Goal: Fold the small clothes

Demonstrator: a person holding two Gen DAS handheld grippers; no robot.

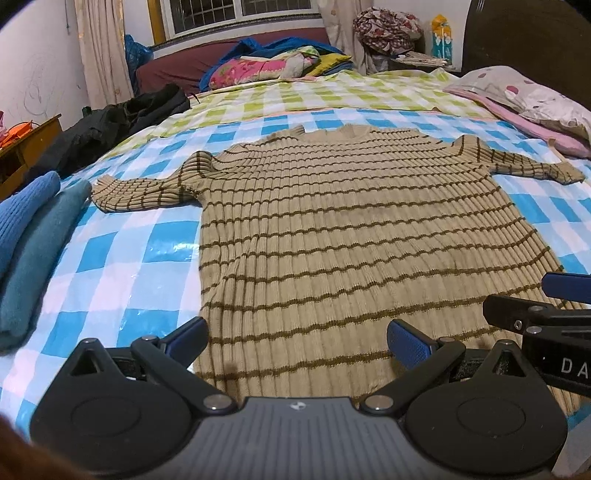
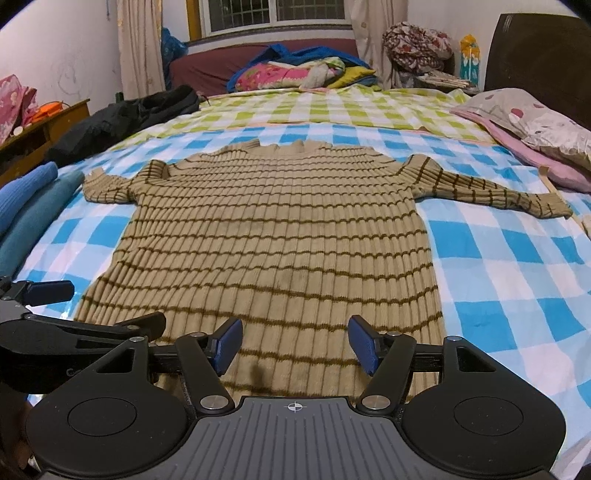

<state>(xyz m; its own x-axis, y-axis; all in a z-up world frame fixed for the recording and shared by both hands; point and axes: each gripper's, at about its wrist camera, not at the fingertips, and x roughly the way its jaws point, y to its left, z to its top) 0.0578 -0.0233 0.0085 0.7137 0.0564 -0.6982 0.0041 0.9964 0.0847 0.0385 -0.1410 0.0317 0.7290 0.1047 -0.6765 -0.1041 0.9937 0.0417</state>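
light: dim warm indoor | glare: faint on glossy sheet (image 1: pixel 122 258) | edges: fisheye bending, dark corners

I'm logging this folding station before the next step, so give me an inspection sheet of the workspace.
Surface: bed under a blue-and-white checked sheet, green checks farther back.
Job's things: striped sweater spread flat, both sleeves out, unfolded.
Clutter: two folded blue knits on the left; dark garment beyond them; pillow on the right; heap of bedding at the far end.
Grippers: left gripper and right gripper both open and empty, side by side over the sweater's hem.
Cables: nothing seen.
Surroundings: window, curtains, wooden cabinet at left, dark headboard at right.
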